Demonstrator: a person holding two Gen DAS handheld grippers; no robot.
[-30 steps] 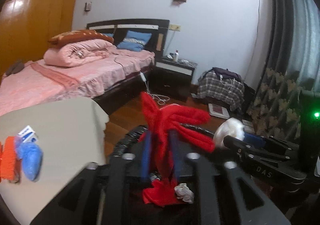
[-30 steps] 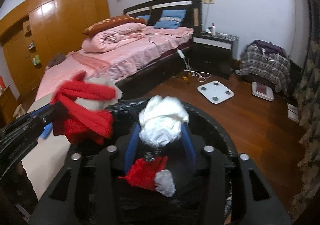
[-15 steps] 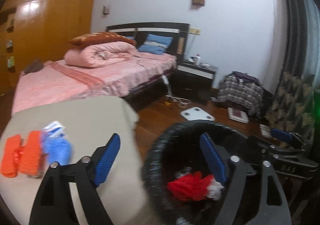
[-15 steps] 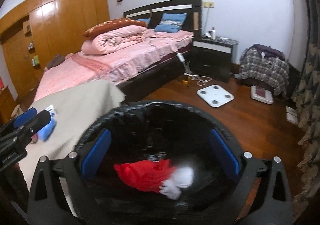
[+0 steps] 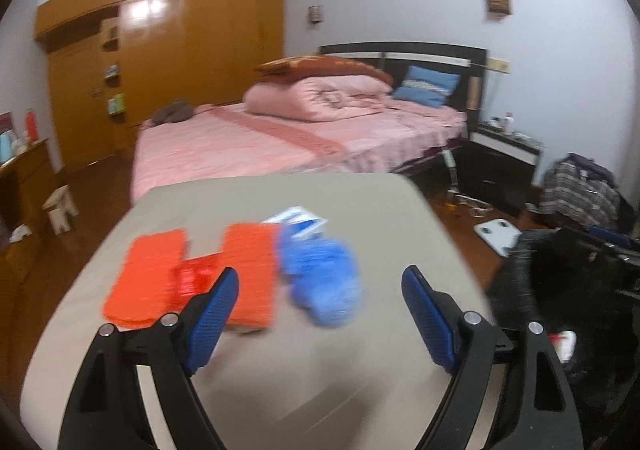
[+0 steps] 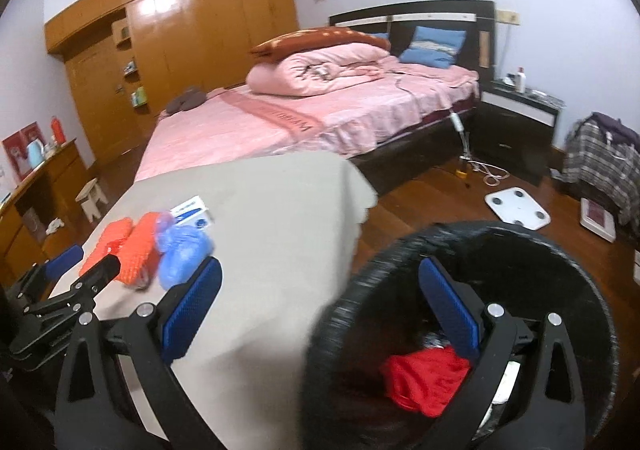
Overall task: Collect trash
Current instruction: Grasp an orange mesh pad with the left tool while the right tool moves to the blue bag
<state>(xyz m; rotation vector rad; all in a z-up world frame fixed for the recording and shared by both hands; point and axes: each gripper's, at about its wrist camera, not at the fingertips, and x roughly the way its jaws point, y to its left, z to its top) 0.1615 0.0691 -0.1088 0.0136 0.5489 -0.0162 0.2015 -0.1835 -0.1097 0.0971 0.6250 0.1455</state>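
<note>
Beige tabletop (image 5: 248, 382): orange wrapper (image 5: 192, 276) lies crosswise.

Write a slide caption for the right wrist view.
Open right gripper spans table edge and bin holding red trash.

A pink bed (image 6: 304, 122) with a rolled quilt (image 6: 320, 70) stands far behind. A white scale (image 6: 517, 207) lies on the wooden floor (image 6: 440, 202), right of a dark nightstand (image 6: 516, 118).
</note>
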